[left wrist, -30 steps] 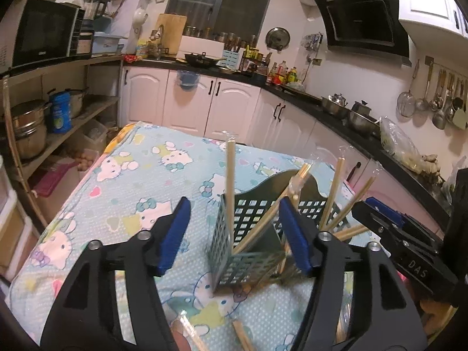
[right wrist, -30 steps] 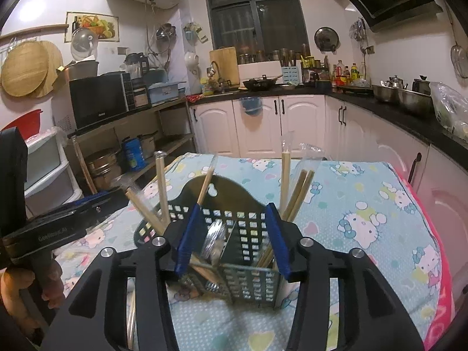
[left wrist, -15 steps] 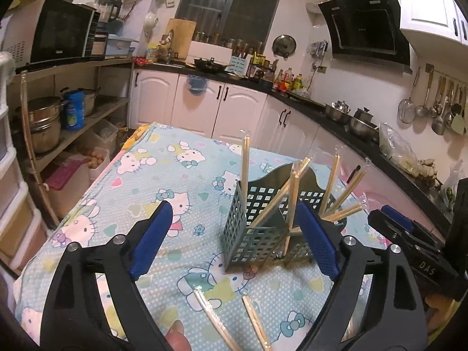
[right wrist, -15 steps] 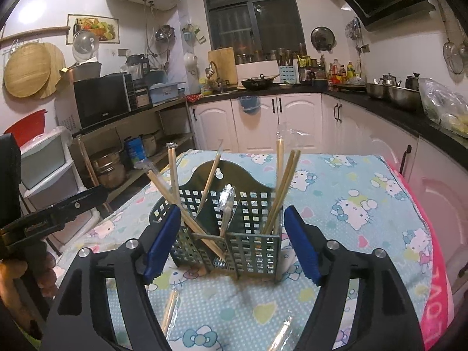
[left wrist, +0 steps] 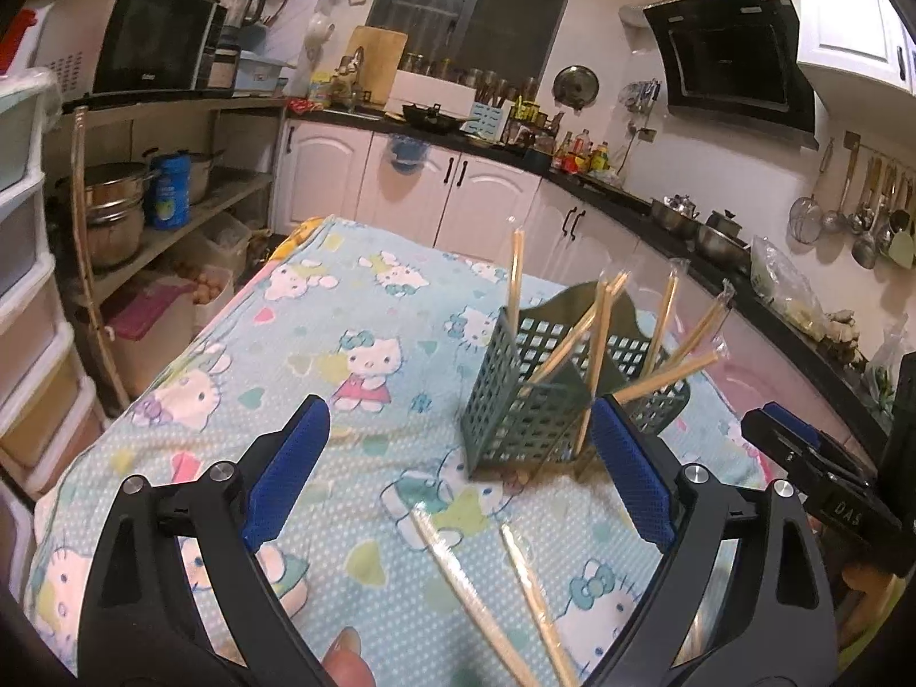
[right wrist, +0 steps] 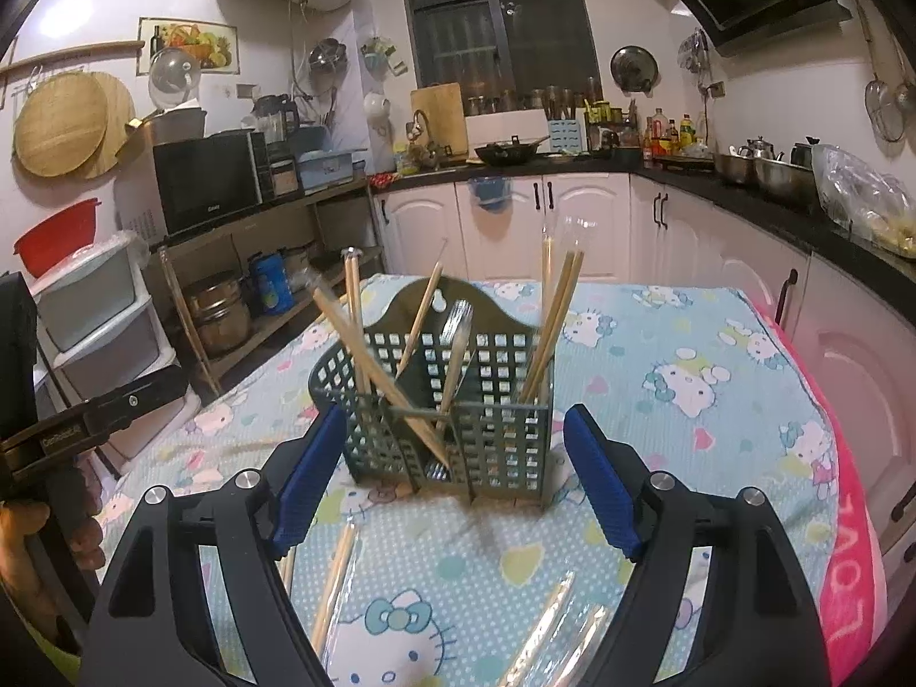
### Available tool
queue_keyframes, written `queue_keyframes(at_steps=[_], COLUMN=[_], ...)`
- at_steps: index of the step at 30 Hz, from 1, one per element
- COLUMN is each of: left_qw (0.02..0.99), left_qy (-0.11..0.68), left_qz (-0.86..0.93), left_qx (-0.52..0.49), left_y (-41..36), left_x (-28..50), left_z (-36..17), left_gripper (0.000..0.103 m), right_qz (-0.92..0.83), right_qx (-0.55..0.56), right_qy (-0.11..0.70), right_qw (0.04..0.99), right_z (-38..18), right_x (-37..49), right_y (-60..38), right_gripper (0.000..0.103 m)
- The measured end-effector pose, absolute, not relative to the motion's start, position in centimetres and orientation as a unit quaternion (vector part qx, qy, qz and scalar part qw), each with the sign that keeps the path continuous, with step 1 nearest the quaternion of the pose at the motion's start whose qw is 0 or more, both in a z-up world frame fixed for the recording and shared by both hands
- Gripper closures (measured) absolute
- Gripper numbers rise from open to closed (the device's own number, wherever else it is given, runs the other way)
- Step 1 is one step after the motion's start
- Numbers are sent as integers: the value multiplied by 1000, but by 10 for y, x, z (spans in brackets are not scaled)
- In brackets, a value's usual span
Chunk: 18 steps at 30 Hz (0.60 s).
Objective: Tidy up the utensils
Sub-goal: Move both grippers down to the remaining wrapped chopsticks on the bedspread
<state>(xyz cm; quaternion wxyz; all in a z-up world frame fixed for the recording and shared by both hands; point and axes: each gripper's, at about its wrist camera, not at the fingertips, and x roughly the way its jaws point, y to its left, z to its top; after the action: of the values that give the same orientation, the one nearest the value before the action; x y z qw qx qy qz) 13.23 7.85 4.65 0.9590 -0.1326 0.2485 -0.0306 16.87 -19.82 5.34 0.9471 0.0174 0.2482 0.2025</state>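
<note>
Home kitchen: black range hood [left wrist: 738, 57] at 1 o'clock, white arched-door cabinets [left wrist: 412, 183] at 12, black microwave [left wrist: 157, 37] at 10.

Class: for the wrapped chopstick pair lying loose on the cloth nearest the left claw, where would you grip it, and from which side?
Grip the wrapped chopstick pair mid-shaft, coming down from above with the fingers straddling its width: it lies flat and diagonal on the tablecloth.
</note>
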Motion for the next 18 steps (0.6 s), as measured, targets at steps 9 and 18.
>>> queue_keyframes(at_steps=[9, 18], left_qw=[958, 950], left_qy=[254, 279], left_qz=[-28, -36], left_qx=[-133, -136], left_y=[86, 89], left_x=[116, 114], left_z=[38, 21], left_gripper=[19, 18], right_qz=[206, 203], right_qx=[9, -13], right_qy=[267, 291], right_qw=[941, 935], right_z=[40, 26], right_x=[157, 144], right_y=[-193, -192], right_gripper=[27, 27])
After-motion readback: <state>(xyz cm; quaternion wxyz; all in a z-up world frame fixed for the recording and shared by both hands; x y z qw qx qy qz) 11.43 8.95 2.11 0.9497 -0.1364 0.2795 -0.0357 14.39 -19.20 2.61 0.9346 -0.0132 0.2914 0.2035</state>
